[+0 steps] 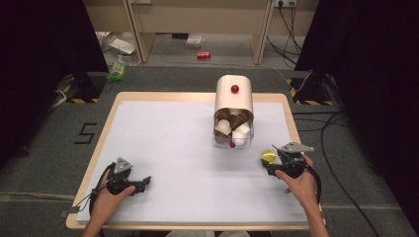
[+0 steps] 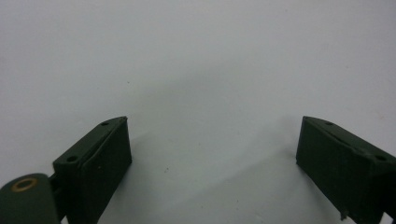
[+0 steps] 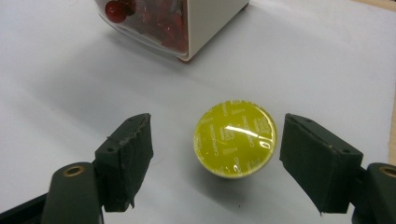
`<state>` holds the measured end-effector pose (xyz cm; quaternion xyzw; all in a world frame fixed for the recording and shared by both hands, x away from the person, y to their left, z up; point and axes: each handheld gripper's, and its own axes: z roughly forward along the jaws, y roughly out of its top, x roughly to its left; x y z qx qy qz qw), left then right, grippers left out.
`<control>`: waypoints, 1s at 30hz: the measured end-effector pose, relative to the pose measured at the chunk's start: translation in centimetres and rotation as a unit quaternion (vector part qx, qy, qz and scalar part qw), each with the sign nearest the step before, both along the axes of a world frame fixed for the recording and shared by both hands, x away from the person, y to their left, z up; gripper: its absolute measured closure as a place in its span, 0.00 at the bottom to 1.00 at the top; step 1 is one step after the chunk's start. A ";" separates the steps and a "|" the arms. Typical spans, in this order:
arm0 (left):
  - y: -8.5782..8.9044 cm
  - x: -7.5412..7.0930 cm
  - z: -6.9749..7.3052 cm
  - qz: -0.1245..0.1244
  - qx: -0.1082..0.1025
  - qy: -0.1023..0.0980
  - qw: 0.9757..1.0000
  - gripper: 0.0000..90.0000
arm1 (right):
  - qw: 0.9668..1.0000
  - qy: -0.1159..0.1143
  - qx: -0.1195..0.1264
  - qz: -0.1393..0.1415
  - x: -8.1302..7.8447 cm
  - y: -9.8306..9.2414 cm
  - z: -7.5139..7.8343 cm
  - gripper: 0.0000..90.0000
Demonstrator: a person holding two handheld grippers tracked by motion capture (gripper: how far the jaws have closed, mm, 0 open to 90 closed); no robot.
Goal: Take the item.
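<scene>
A coffee capsule with a yellow foil lid (image 3: 236, 138) stands on the white table cover, between the wide-apart jaws of my right gripper (image 3: 215, 161), touching neither. From above, the capsule (image 1: 269, 156) lies at the right edge of the mat, just ahead of that gripper (image 1: 271, 164). A cream capsule dispenser (image 1: 234, 109) with a red knob stands at the middle back, its clear drawer holding several brown and white capsules. My left gripper (image 1: 146, 181) rests open near the front left, nothing between its jaws (image 2: 212, 163).
The wooden table edge (image 1: 291, 118) runs close to the right of the capsule. The dispenser's corner (image 3: 187, 28) sits a short way beyond my right gripper. Cables and a red can (image 1: 203, 55) lie on the floor behind the table.
</scene>
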<state>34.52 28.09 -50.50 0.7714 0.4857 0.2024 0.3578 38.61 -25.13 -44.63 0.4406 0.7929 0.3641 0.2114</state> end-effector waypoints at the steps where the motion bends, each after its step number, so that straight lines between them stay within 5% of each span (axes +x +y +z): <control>1: 0.0 0.0 0.0 0.000 0.000 0.000 1.000 0.11 | 1.000 0.001 0.000 -0.001 -0.3 0.0 -0.1 0.29; 16: 0.0 0.0 0.0 0.001 0.000 0.000 1.000 0.11 | 1.000 -0.004 -0.002 -0.011 -2.2 -0.3 -0.7 0.21; 30: 0.0 0.0 0.0 0.001 0.000 0.000 1.000 0.11 | 1.000 0.016 -0.006 -0.008 -3.5 -0.3 -1.9 0.21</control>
